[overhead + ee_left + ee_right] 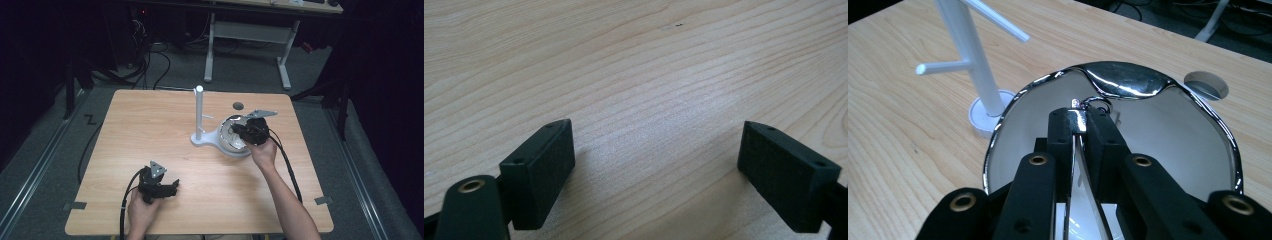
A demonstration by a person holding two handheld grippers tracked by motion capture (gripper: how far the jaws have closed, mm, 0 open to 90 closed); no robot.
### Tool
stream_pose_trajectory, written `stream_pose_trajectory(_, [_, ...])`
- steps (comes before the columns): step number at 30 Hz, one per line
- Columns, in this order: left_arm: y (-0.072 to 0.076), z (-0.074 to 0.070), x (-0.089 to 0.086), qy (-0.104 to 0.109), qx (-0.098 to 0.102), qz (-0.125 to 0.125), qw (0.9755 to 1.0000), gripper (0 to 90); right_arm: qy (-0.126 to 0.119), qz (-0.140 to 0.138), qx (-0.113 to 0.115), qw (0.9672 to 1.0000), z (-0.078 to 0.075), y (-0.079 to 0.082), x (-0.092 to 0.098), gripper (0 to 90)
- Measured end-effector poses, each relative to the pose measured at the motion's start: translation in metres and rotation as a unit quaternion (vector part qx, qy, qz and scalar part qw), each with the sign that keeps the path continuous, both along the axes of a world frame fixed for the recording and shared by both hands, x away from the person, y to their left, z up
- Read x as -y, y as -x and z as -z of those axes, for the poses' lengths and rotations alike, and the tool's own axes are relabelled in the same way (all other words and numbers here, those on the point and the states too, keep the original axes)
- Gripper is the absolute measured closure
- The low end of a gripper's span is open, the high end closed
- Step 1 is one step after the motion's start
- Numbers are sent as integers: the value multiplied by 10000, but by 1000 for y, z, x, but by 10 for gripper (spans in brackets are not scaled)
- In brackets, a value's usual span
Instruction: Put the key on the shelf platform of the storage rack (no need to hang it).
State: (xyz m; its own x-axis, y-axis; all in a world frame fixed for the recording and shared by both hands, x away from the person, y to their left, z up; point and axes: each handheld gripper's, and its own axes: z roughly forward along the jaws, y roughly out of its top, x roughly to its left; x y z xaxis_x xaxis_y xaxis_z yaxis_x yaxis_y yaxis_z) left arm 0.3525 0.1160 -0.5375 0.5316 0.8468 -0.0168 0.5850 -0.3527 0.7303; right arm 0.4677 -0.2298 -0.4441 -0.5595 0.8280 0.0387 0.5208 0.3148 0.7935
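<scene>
A white stand (199, 112) (973, 60) with side pegs rises from a white base that widens into a round dish with a chrome rim (240, 154) (1219, 126). My right gripper (236, 129) (1080, 117) hangs over the dish, pointing into it, shut on a thin silver metal piece (1078, 119) with a small wire loop at its tip. My left gripper (172, 185) (656, 150) rests low over the bare wood near the table's front left. It is open, with nothing between its fingers.
The wooden table (150, 130) has a round cable hole (238, 105) (1206, 84) just behind the dish. Tape tabs mark the front corners (75, 205) (324, 200). A white-legged desk (282, 55) and floor cables lie beyond the far edge.
</scene>
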Motion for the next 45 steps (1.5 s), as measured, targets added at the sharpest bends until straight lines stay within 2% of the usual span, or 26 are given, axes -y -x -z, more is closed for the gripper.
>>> stream_pose_trajectory(10, [0, 0, 0, 0, -1, 0, 10000, 155, 126, 262, -115, 9995, 11, -9, 4, 819])
stream_pose_trajectory(16, [0, 0, 0, 0, 0, 0, 10000, 155, 61, 336, -182, 9993, 12, -11, 8, 813])
stream_pose_trajectory(20, [0, 0, 0, -3, -5, 5, 10000, 155, 53, 421, -182, 9989, 11, -11, 10, 738])
stream_pose_trajectory(27, [0, 0, 0, -6, -4, 5, 10000, 155, -60, 505, -168, 9986, 10, -6, 18, 673])
stream_pose_trajectory(30, [0, 0, 0, -5, -2, 5, 10000, 155, 14, 544, -182, 9984, 8, -3, 20, 645])
stream_pose_trajectory(36, [0, 0, 0, -4, -1, 6, 10000, 155, -112, 612, -109, 9980, -2, 4, 31, 578])
stream_pose_trajectory(45, [0, 0, 0, -5, -1, 7, 10000, 155, -186, 746, -69, 9970, -11, 11, 45, 531])
